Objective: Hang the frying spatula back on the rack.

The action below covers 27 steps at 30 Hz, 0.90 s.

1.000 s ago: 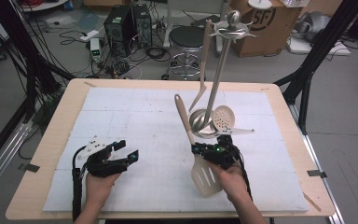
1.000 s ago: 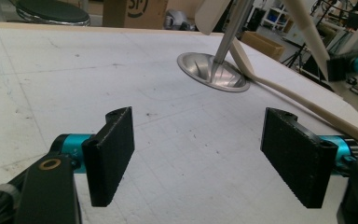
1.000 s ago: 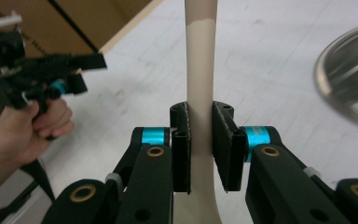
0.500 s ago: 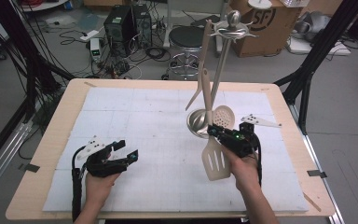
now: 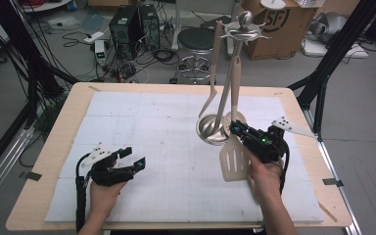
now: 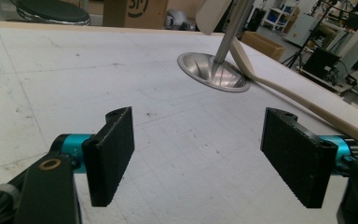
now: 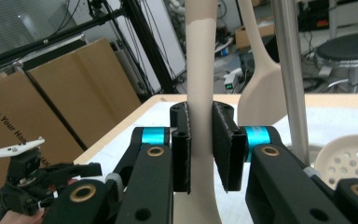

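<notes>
- Fingers of the right gripper are pressing together on the beige handle of a slotted spatula, one black pad on each side of it.
- From the high view, the right gripper is sitting just right of the rack's base, with the spatula's flat slotted blade hanging below and in front of it, over the white mat and clear of its surface.
- From the right gripper view, the spatula handle is running straight up between the pads and out of the top edge.
- Fingers of the left gripper are standing wide apart with nothing but the bare mat between them.
- In the high view the left gripper is lying low over the front left part of the mat, pointing toward the right, well apart from the rack.
- A metal utensil rack is standing upright on its round dished base near the middle right of the mat.
- A beige spoon is hanging from the rack's top on its left side, its bowl near the base.
- A round perforated skimmer is showing at the lower right of the right gripper view, beside the rack's pole.
- A person's right hand is gripping the right gripper from behind, and the left hand is holding the other one.
- The table is carrying the mat, with its wooden edge showing all round.
</notes>
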### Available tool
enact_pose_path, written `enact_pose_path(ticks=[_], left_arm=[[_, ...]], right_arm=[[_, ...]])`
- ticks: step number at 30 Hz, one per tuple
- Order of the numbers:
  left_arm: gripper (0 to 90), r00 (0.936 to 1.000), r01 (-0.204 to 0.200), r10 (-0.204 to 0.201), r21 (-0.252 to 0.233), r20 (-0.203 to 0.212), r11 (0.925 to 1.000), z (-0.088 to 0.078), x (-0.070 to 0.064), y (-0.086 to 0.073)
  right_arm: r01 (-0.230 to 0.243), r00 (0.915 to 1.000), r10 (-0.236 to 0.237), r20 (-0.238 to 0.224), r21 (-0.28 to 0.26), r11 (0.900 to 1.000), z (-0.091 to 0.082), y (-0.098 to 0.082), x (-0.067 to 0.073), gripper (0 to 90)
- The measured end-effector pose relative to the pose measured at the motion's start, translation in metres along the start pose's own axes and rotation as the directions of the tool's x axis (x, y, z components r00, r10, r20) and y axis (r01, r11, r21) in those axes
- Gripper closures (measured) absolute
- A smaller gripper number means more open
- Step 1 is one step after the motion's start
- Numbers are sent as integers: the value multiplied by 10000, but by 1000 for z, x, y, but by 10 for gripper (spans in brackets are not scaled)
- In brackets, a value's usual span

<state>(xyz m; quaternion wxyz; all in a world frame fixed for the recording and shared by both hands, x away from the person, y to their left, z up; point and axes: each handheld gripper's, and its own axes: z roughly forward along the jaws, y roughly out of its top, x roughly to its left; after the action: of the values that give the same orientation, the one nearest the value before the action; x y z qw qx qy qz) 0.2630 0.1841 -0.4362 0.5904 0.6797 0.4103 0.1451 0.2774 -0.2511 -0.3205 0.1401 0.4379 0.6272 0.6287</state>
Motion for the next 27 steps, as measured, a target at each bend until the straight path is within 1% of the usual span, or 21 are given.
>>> enact_pose_path(ticks=[5,15,22,26,27], left_arm=[[264,10000,59,-59,-43,-12,10000,0,0,0],[264,10000,32,-32,-39,7,10000,0,0,0],[264,10000,37,-37,-46,11,10000,0,0,0],[264,10000,8,-8,-34,31,10000,-1,0,0],[264,10000,13,-13,-52,16,10000,-1,0,0]], right_arm=[[176,9998,-173,76,-430,9989,-5,4,7,788],[661,9978,-663,12,-831,9943,-9,6,20,788],[860,9962,-867,-16,-1139,9898,-11,12,27,788],[879,9961,-874,95,-1208,9888,-12,16,26,788],[822,9966,-816,97,-1251,9887,-13,17,26,788]])
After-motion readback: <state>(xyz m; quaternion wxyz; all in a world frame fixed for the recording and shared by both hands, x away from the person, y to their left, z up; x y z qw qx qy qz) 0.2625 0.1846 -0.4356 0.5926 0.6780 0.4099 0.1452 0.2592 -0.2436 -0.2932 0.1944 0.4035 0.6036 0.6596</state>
